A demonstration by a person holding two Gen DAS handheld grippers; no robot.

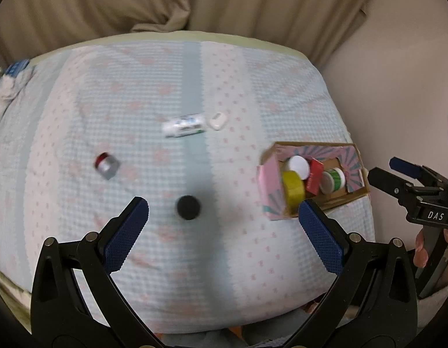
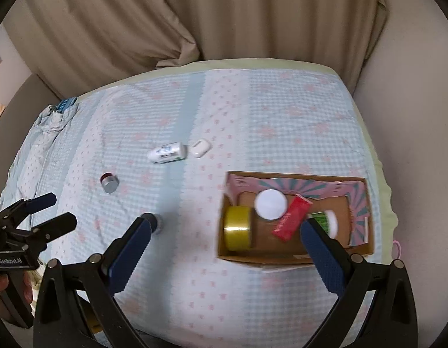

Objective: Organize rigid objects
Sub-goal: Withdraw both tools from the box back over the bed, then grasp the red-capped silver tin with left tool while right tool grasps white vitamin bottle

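Note:
A cardboard box on the bed holds a yellow tape roll, a white-lidded jar, a red packet and a green-and-white jar. Loose on the bed lie a black-capped item, a silver jar with a red top, a white tube and a small white case. My left gripper is open above the black-capped item. My right gripper is open and empty above the box's near edge.
A light blue checked bedspread covers the bed. Beige curtains hang behind it and a pale wall is at the right. Crumpled bedding lies at the far left corner.

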